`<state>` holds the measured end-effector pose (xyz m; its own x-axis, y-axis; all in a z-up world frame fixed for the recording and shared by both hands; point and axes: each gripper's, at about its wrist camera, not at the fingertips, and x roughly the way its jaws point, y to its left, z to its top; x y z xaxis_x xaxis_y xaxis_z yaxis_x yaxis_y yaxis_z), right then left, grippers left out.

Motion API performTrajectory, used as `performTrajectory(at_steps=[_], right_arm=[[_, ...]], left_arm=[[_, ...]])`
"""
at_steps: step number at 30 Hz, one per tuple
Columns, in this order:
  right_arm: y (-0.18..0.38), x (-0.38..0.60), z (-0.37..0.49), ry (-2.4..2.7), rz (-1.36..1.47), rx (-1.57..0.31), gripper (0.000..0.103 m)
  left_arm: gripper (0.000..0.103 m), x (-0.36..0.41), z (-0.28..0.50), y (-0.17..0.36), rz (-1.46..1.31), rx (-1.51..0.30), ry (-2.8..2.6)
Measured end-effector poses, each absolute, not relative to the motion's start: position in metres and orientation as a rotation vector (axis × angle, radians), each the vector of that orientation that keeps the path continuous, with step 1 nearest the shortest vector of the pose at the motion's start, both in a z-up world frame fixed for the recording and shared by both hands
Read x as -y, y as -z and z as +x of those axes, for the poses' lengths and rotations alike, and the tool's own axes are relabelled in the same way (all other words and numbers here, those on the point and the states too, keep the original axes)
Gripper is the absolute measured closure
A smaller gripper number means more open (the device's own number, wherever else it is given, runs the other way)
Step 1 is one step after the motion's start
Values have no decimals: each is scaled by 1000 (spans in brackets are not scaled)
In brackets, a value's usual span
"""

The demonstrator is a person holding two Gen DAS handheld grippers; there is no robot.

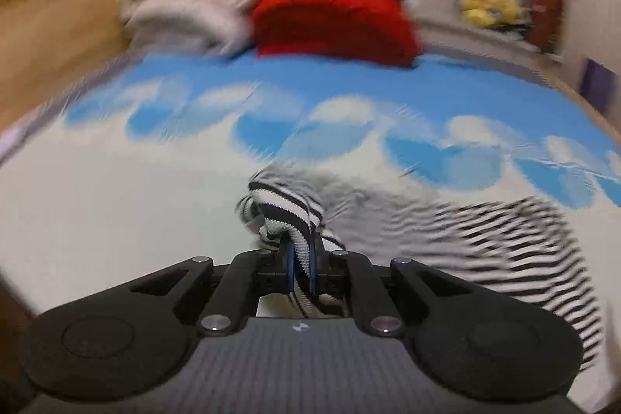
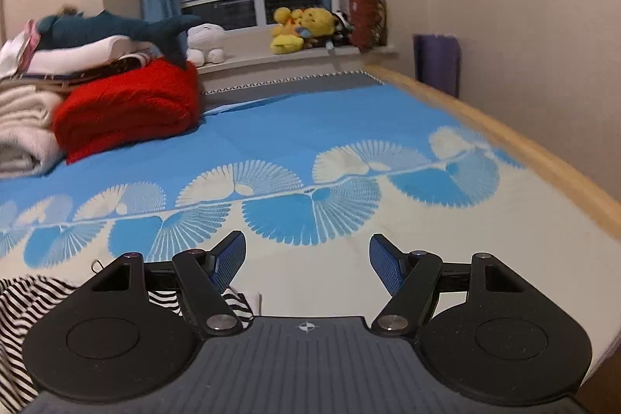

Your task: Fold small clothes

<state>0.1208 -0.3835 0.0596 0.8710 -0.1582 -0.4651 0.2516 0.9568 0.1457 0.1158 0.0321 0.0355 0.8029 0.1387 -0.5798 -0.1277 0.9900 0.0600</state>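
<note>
A black-and-white striped garment (image 1: 485,243) lies on the bed, stretching right from my left gripper (image 1: 302,258). The left gripper is shut on a bunched edge of it, with cloth pinched between the blue pads. The left wrist view is blurred by motion. My right gripper (image 2: 306,258) is open and empty above the white part of the bedspread. Part of the striped garment (image 2: 23,309) shows at the lower left of the right wrist view, beside and under the right gripper's left finger (image 2: 229,258).
The bed has a blue and white fan-patterned cover (image 2: 291,150). A red folded blanket (image 2: 132,107) and a pile of folded linens (image 2: 23,127) with a plush shark (image 2: 116,26) sit at the far left. Plush toys (image 2: 306,26) line the windowsill. The wooden bed edge (image 2: 543,150) runs along the right.
</note>
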Motion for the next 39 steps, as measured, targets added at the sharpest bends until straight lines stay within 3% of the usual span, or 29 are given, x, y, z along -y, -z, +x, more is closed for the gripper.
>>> performTrajectory(at_steps=[4,9,13,15,18,26,28,39], right_arm=[[-55,393,116,224,224,-447,31],[-52,426,108,272,301,-423,31],[-44,454,106,334,405,-442,31],[-41,458,106,339,425,-450,31],[-39,453,110,315,413,-461,31],[-21,417,141,73,403,-654,28],[-14,405,150,15,411,-720,27],[25,355,174,9,325,-980,23]], left_arm=[[97,63,115,-54,96,-566,20],[97,182,97,-23,255,-578,278],[91,226,93,24,309,-762,549],[87,220,100,30,254,-828,590],[63,186,115,13,164,-808,548],[52,70,153,-55,171,-737,329],[46,44,162,-56,203,-726,285],[42,-44,157,-23,54,-810,53]])
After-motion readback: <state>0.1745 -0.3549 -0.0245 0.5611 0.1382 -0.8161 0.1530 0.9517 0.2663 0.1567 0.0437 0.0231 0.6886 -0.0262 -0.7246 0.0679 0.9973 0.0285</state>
